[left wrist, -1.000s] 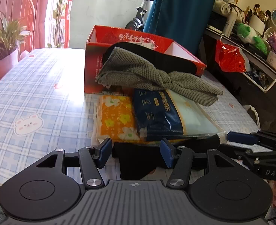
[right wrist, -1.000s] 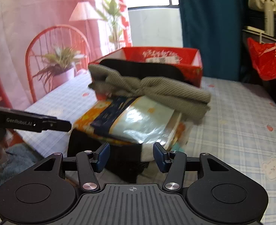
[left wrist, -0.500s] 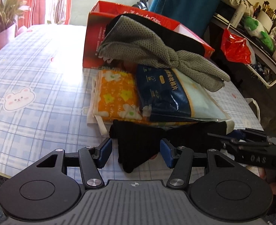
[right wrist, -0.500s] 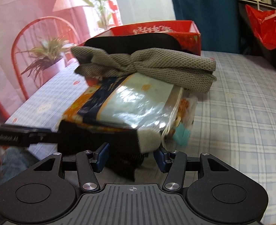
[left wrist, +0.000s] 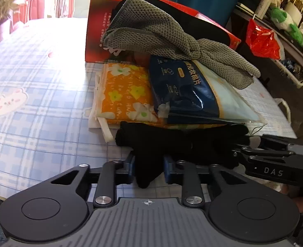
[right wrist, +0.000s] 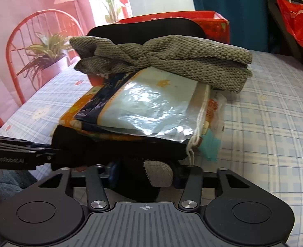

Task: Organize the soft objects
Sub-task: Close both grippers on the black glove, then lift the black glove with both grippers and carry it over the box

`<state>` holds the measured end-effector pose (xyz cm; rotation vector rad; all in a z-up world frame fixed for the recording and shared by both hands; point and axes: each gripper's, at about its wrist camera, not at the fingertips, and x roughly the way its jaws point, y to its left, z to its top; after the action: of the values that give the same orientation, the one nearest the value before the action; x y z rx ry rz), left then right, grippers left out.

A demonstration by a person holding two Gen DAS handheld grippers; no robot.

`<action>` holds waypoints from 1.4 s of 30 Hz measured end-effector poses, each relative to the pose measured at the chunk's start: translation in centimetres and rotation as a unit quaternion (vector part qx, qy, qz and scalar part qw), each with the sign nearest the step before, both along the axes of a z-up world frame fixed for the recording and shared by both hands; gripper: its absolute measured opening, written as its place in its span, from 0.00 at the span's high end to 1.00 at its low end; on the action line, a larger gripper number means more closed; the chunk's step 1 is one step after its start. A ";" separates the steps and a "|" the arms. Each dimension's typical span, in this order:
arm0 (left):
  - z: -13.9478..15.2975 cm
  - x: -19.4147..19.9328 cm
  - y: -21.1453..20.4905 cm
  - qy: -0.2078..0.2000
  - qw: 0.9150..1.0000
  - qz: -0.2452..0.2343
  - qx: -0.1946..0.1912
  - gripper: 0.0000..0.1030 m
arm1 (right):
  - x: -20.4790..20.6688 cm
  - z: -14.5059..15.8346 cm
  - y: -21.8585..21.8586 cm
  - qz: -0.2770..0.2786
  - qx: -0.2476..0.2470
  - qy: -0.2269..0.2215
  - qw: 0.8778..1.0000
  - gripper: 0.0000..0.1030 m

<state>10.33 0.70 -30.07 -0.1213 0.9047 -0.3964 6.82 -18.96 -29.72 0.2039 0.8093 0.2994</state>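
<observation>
Both grippers' fingers closing on a black sock (left wrist: 180, 142) at the worktop's (left wrist: 38, 107) near edge; left gripper (left wrist: 149, 170) and right gripper (right wrist: 145, 175) should pinch firmly, then lift level together.

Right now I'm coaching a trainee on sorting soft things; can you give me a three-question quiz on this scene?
1. True or false: the grey knit cloth lies on top of the pile.
2. What is between the left gripper fingers? A) black sock B) orange floral pack C) red box
3. Which item sits directly under the grey knit cloth?

Key: 1 true; 2 A; 3 the dark blue packet.
</observation>
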 end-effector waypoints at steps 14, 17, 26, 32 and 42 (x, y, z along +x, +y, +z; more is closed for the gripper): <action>0.0 -0.3 0.3 0.000 1.000 0.001 -0.004 0.80 | -0.9 0.2 0.8 0.031 0.012 0.001 0.999 0.84; 0.2 -0.4 0.5 -0.004 1.000 0.008 -0.006 0.81 | -1.0 0.3 0.7 0.036 0.022 -0.002 0.999 0.85; 3.3 -2.0 0.9 -0.071 0.997 0.007 -0.004 0.81 | -1.9 2.7 0.9 0.048 0.023 -0.048 0.997 0.86; 6.2 -3.6 0.9 -0.127 0.992 -0.002 0.002 0.81 | -2.8 5.3 0.9 0.049 0.022 -0.088 0.995 0.86; 11.5 -5.2 1.0 -0.178 0.984 -0.002 -0.002 0.81 | -3.9 10.7 1.0 0.062 -0.004 -0.173 0.983 0.86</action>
<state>5.12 1.66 -18.55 -0.0489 0.5514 -0.4082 2.90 -17.91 -19.05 0.0883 0.4791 0.4359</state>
